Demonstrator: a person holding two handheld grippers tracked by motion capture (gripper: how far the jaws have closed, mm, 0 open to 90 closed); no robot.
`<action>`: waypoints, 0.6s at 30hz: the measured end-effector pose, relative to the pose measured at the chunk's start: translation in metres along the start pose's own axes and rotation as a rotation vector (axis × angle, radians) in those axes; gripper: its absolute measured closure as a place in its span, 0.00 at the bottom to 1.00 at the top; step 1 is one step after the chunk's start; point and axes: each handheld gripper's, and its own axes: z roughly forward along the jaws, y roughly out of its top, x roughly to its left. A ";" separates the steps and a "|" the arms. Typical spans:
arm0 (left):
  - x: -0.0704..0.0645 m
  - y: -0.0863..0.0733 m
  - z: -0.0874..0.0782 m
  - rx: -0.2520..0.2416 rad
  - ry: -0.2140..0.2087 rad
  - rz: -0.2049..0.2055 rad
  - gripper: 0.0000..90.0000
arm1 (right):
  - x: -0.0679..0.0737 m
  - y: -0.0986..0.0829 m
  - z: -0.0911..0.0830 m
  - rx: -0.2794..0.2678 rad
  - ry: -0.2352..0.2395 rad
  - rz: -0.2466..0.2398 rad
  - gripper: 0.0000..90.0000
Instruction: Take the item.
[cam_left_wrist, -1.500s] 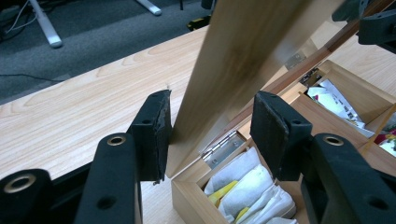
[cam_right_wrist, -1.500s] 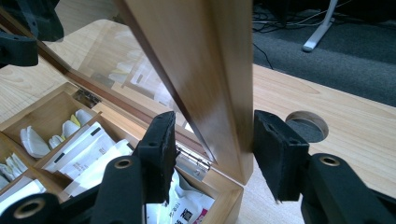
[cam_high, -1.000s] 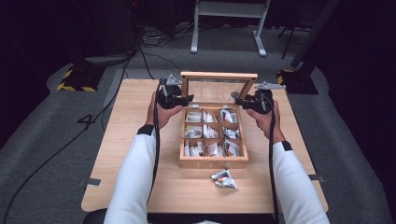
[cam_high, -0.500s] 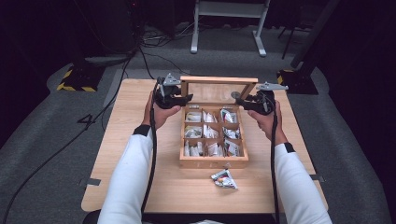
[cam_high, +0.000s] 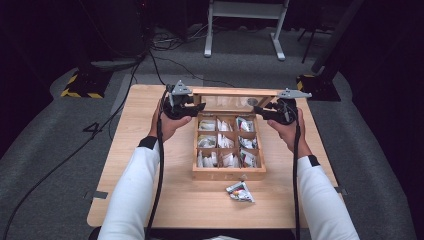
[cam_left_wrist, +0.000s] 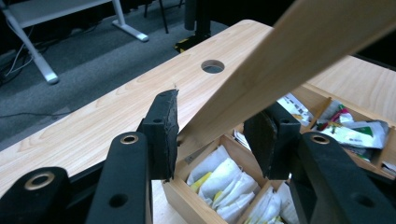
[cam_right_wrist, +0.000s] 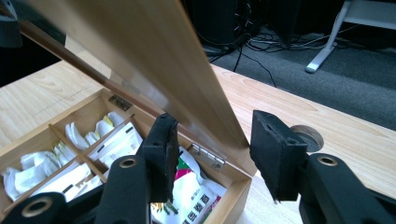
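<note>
Item: wooden tea box (cam_high: 229, 172), nine compartments, on the bench (cam_high: 150, 200); lid (cam_high: 235, 92) hinged along the far edge, raised and tilted.

Left to right:

- Left gripper (cam_high: 196, 107), held at the lid's left end. In the left gripper view its fingers (cam_left_wrist: 163, 130) stand apart with the lid's side rail (cam_left_wrist: 289, 51) running between them; a gap shows on at least one side, so they bracket the rail rather than pinch it. Set moderately wide.
- Box body: compartments filled with paper tea sachets (cam_high: 223, 141), white at the left and middle, some coloured ones at the right. Long axis of the body runs from the person toward the far side of the bench; the lid's long axis runs left to right, across the bench, from one gripper to the other.
- Right gripper (cam_high: 264, 109), at the lid's right end. In the right gripper view the lid edge (cam_right_wrist: 154, 60) passes between the fingers (cam_right_wrist: 161, 149), which are likewise apart and not closed on the wood. A brass hinge (cam_right_wrist: 208, 155) shows just below.
- Loose sachet (cam_high: 240, 192) on the bench, in front of the box, near the person, well apart from both grippers.

Key relation: the lid lies directly between each pair of fingers, one gripper per end, equally near. Judged: both would need to narrow on the side rails before swinging the lid on its hinge line.
</note>
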 end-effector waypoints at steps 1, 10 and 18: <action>-0.001 -0.001 -0.001 -0.001 -0.005 0.000 0.62 | 0.001 0.000 -0.001 0.001 0.002 -0.005 0.58; -0.007 -0.001 -0.015 -0.011 -0.007 0.033 0.63 | 0.006 -0.001 -0.016 -0.032 0.020 -0.015 0.59; -0.018 -0.004 -0.019 0.019 -0.005 0.071 0.61 | 0.013 -0.007 -0.021 -0.020 0.021 -0.043 0.59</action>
